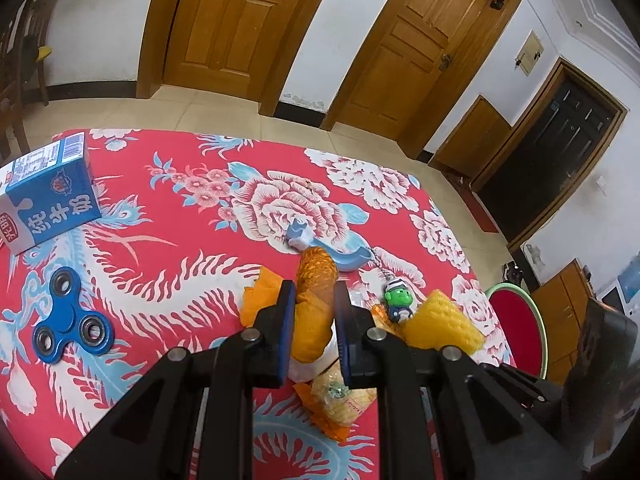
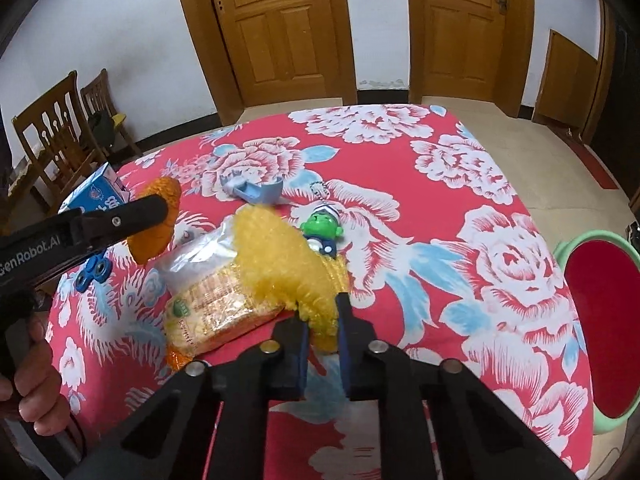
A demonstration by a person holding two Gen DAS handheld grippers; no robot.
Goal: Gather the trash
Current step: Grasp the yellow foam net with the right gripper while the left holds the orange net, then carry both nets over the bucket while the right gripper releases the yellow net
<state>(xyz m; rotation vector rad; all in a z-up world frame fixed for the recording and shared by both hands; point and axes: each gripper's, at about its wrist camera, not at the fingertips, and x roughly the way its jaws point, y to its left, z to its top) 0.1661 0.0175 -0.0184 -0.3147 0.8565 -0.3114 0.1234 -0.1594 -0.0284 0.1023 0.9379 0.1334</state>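
Your right gripper [image 2: 323, 308] is clenching the yellow bubble wrap [image 2: 280, 256] over the tablecloth [image 2: 480, 184]; your left gripper [image 1: 313, 300] is gripping the orange wrapper [image 1: 316, 280]. The snack packet [image 2: 216, 300] and green figure keychain [image 2: 322, 232] are crowding close. The wrap is hiding the packet's edge. The milk carton [image 1: 52, 192] is showing Chinese lettering; "GenRobot.AI" is showing on the left gripper's side.

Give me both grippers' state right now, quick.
Left gripper: closed on the orange netted wrapper.
Right gripper: closed on the yellow bubble wrap.
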